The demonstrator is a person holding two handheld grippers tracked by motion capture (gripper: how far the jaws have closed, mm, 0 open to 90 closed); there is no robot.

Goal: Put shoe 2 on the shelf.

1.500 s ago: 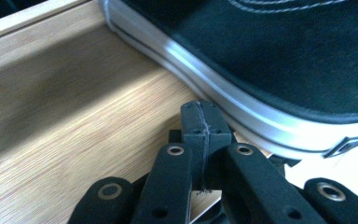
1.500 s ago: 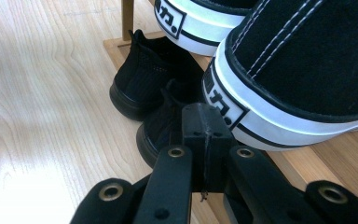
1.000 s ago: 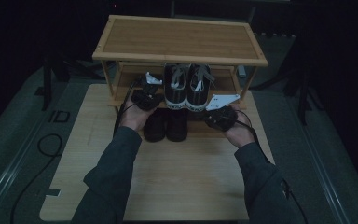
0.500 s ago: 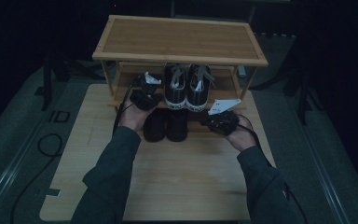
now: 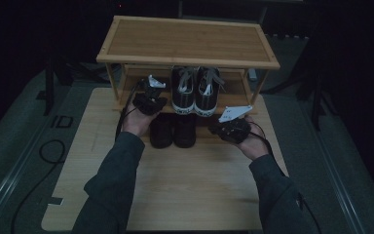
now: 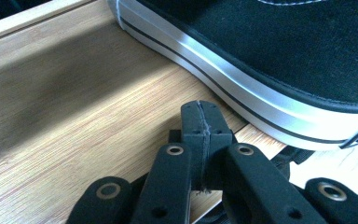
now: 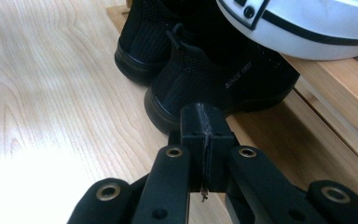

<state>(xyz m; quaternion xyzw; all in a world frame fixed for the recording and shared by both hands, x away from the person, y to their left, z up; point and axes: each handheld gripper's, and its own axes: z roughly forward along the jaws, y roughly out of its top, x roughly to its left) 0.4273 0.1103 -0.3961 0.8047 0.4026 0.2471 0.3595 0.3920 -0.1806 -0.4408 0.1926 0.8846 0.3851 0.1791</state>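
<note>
Little has moved since a second ago: only the right hand has drifted slightly outward beside the shoes.

Bamboo shoe rack [image 5: 190,41] stands on the wooden board [image 5: 175,180]; black-and-white sneakers [image 5: 195,90] sit on its lower shelf, black shoes [image 5: 173,130] on the board just below. Left gripper [image 6: 200,121] lies clenched and empty beside a sneaker's sole; right gripper [image 7: 204,128], clenched and empty, points at the black shoes' heels.
</note>
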